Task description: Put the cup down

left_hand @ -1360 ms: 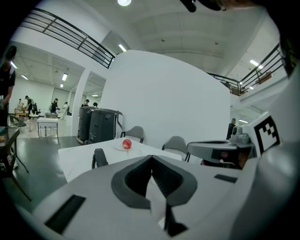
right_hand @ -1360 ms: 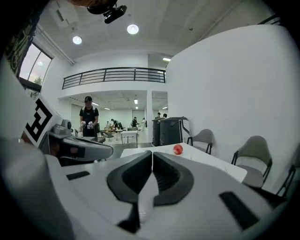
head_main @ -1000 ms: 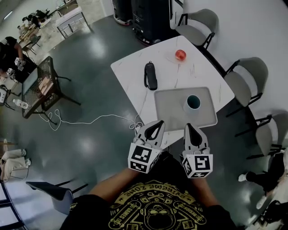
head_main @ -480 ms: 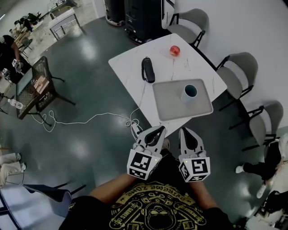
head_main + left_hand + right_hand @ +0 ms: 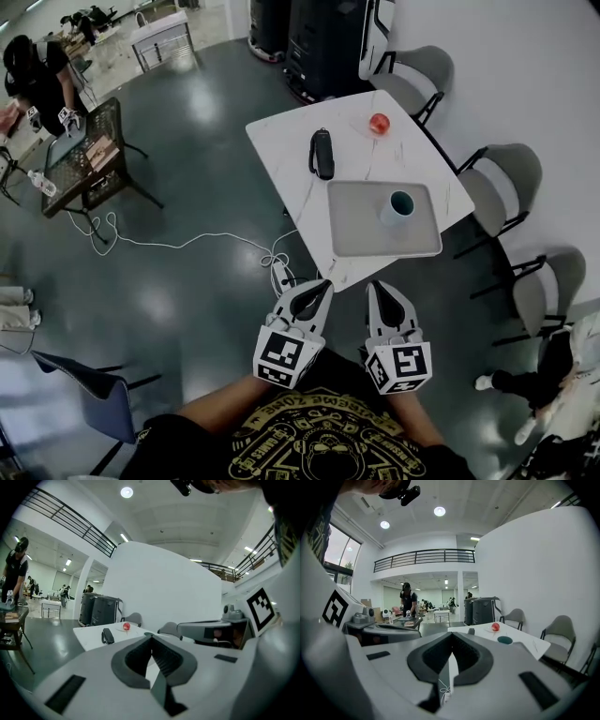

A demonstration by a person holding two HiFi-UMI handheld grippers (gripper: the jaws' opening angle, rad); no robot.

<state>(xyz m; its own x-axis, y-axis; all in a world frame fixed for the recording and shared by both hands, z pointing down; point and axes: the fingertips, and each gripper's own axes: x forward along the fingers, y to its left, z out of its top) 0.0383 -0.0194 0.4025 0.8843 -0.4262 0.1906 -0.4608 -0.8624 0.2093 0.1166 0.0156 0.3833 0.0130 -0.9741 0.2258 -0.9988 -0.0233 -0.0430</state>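
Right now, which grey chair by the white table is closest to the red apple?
The grey chair at the table's far corner, beyond the apple; the other two stand along the right side, nearer the tray.

Both forearms reach forward from the body. The left gripper and the right gripper are held side by side, near but apart, pointing ahead, each with jaws closed together on nothing.

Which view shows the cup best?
Head view: the cup stands whole on the tray, seen from above. Right gripper view: cup is a small teal rim; left gripper view barely shows it.
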